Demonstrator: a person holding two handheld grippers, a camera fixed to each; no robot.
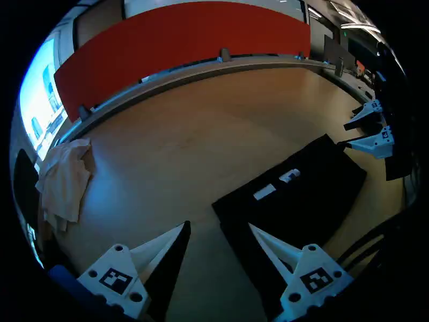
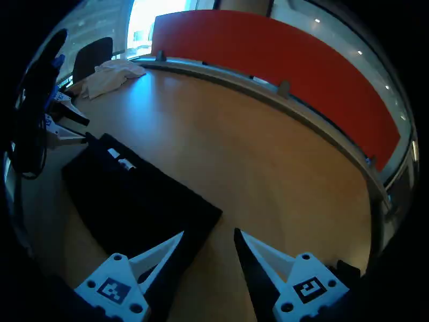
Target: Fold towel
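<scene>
As it lies flat, one black towel [image 1: 305, 204] rests on the wooden bench [image 1: 204, 134], two white tags [image 1: 264, 191] on top. Two claws, left claw [image 1: 217, 241] and right claw [image 2: 209, 241], stand spread at opposite corners, gripping nothing. One crumpled cream cloth [image 1: 64, 182] well apart; one red divider [image 1: 182, 43] behind.

The left gripper [image 1: 217, 225] is hovering, fingers spread wide, over the near corner of the black towel [image 1: 300, 198] lying flat on the tabletop [image 1: 204, 134]. The right gripper [image 1: 348, 127] is sitting at its far edge. A pale cloth [image 1: 64, 180] is lying crumpled far left.
</scene>
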